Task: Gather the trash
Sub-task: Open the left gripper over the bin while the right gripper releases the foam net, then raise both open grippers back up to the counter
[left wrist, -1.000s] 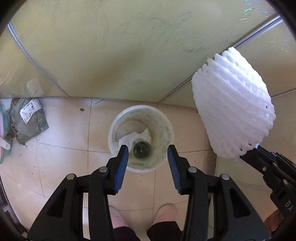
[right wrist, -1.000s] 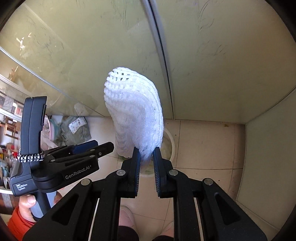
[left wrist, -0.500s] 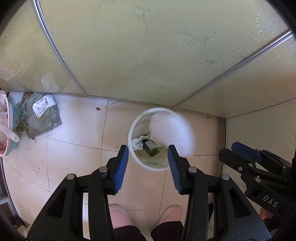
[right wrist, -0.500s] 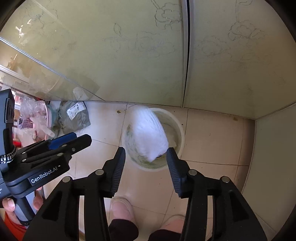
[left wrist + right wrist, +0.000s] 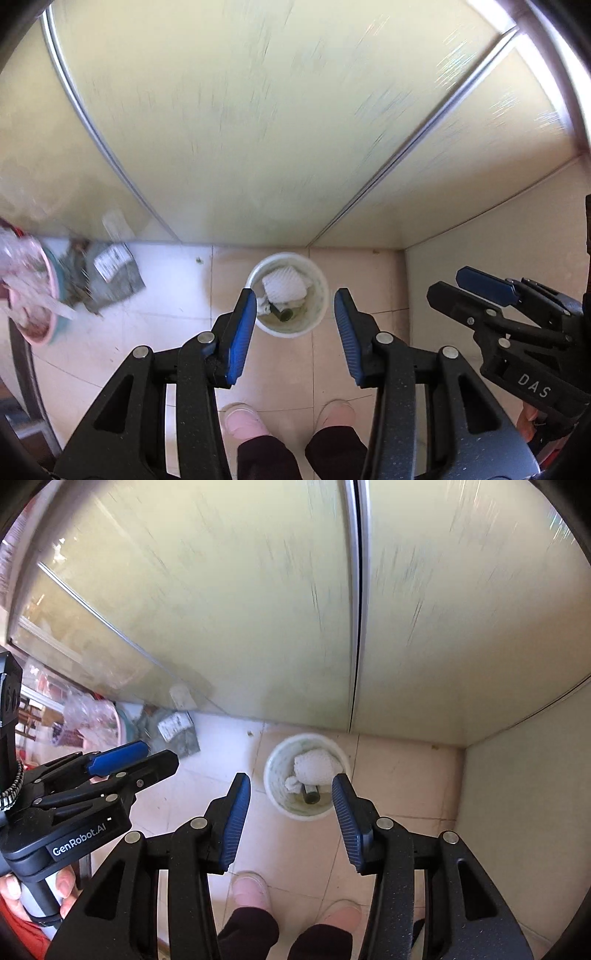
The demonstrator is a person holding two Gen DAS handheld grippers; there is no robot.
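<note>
White foam net (image 5: 286, 287) w/ mesh pattern, white bin (image 5: 320, 306), beige floor tiles (image 5: 177, 295), blue-padded black claws.

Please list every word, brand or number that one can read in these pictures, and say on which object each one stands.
"DAS": on the right gripper body, in the left wrist view.
"GenRobot.AI": on the left gripper body, in the right wrist view.
White label on the grey bag on the floor: printed, too small and blurred to read.

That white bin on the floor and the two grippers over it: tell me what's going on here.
A person is collecting trash with a gripper in each hand. The white foam net now lies in the white bin on top of a dark bottle and a crumpled tissue. The right gripper, which has just been opening, is empty; the left gripper is open and empty too. Both hang above the bin.
</note>
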